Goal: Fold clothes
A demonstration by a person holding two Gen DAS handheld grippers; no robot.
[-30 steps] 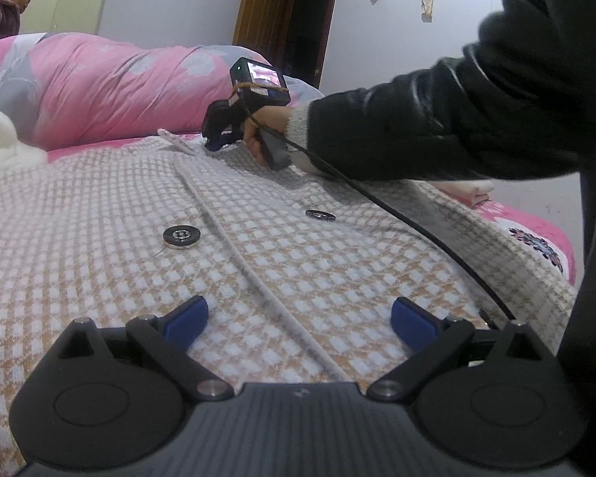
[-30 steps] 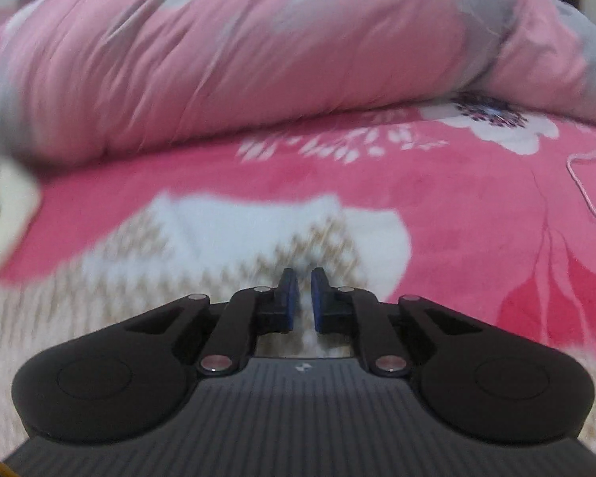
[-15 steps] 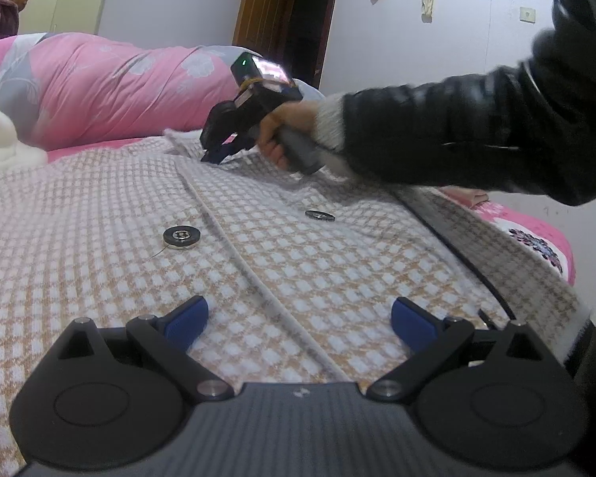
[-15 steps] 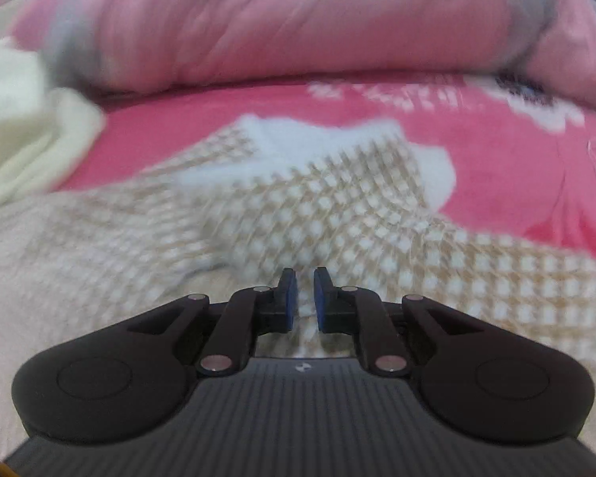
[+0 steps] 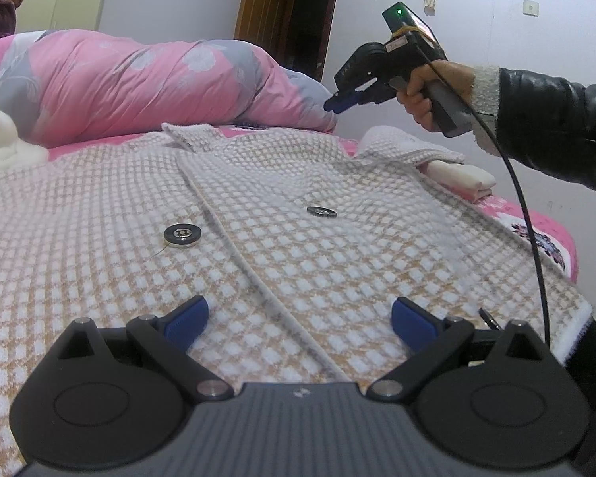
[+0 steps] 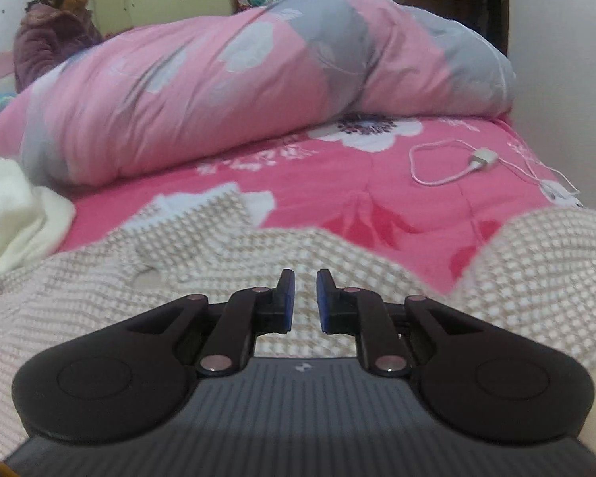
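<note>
A beige-and-white checked knit coat (image 5: 298, 246) lies spread flat on the pink bed, front side up, with two dark buttons (image 5: 180, 233) (image 5: 321, 211). My left gripper (image 5: 300, 314) hovers low over the coat's near part, jaws wide open, nothing between them. A hand holds my right gripper (image 5: 335, 102) in the air above the coat's far right shoulder, clear of the cloth. In the right wrist view the coat's collar (image 6: 202, 214) lies below that gripper (image 6: 302, 278); its jaws are opening, a narrow gap between the pads, nothing in it.
A rolled pink-and-grey duvet (image 5: 139, 83) lies across the far side of the bed. A white fluffy garment (image 6: 8, 214) sits at the left, a folded cream cloth (image 5: 463, 177) at the right. A white charger cable (image 6: 457, 163) lies on the sheet. A person (image 6: 51, 39) sits far left.
The right gripper has lifted off the collar area and swung up and to the right, its jaws parting a little. The collar now lies flat. The left gripper has kept still.
</note>
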